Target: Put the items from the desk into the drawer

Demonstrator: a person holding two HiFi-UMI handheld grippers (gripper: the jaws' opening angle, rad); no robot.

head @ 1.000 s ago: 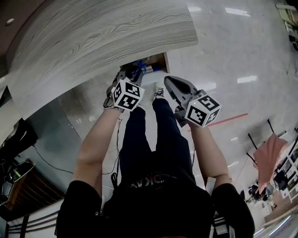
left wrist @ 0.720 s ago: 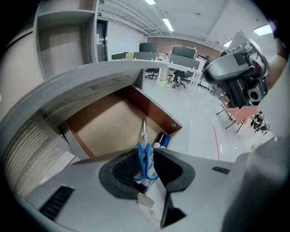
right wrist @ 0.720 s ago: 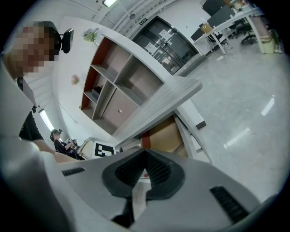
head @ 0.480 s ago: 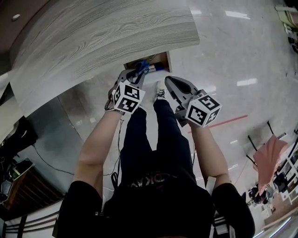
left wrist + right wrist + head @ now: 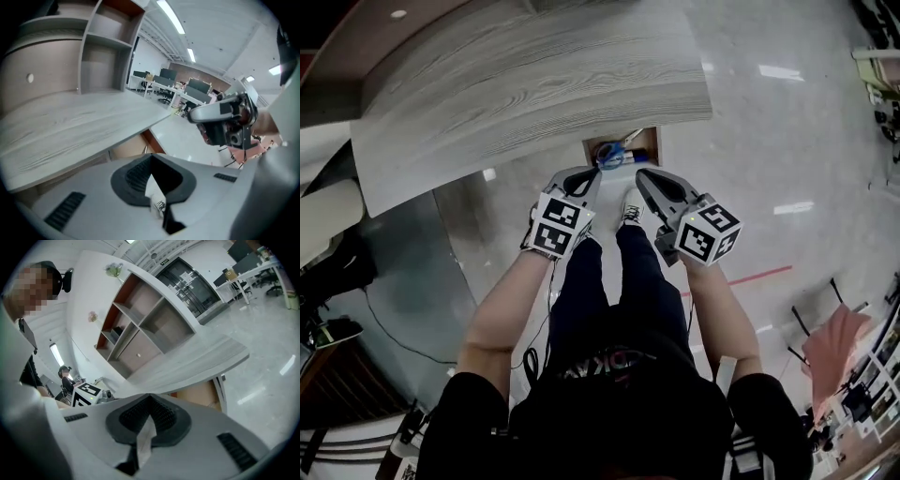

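Just before the open drawer (image 5: pixel 649 141), both tools are clenched and empty.
Your left gripper (image 5: pixel 594 172) stood open there a moment ago, then closed on nothing and rose. Your right gripper (image 5: pixel 643 174) is pressed together too. Blue items (image 5: pixel 614 155) lie inside the drawer and the desk (image 5: pixel 534 84) looks bare, so the task seems nearly finished.

Drawer (image 5: pixel 653 145) half under the desk (image 5: pixel 534 84), its blue contents (image 5: pixel 612 156) indistinct
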